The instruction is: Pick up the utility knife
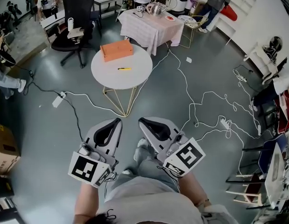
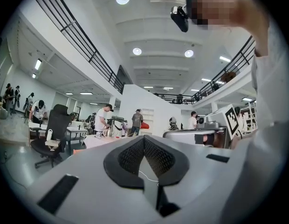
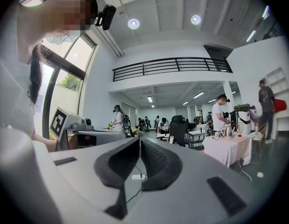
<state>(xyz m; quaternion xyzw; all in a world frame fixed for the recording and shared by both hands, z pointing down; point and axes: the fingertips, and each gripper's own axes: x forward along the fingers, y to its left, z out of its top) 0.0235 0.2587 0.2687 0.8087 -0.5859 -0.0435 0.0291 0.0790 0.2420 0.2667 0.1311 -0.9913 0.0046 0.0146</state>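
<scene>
Far left, a cardboard box (image 1: 4, 148) sits on the grey floor, and up beyond it there's a black office chair (image 1: 77, 20). Now the left gripper (image 1: 115, 122) (image 2: 144, 141), low in the head view and pointing forward. The left gripper view shows its jaw tips pressed together with nothing caught between them, just a sliver of floor through the slot behind the pads. Ahead stands the round white table (image 1: 102, 76), well apart from both tools. There's the utility knife (image 1: 124, 68), yellow, lying flat near the middle of the tabletop, just in front of an orange box (image 1: 116, 49), and nothing is touching it. Moving right, the right gripper (image 1: 143, 122) (image 3: 139, 141) sits beside its partner. It's clenched too, tips meeting on nothing. Beyond the round table is a pink-clothed table (image 1: 151, 29) with people standing around it. Off to the right, white cables (image 1: 200, 99) snake across the floor to a power strip (image 1: 224, 123).
</scene>
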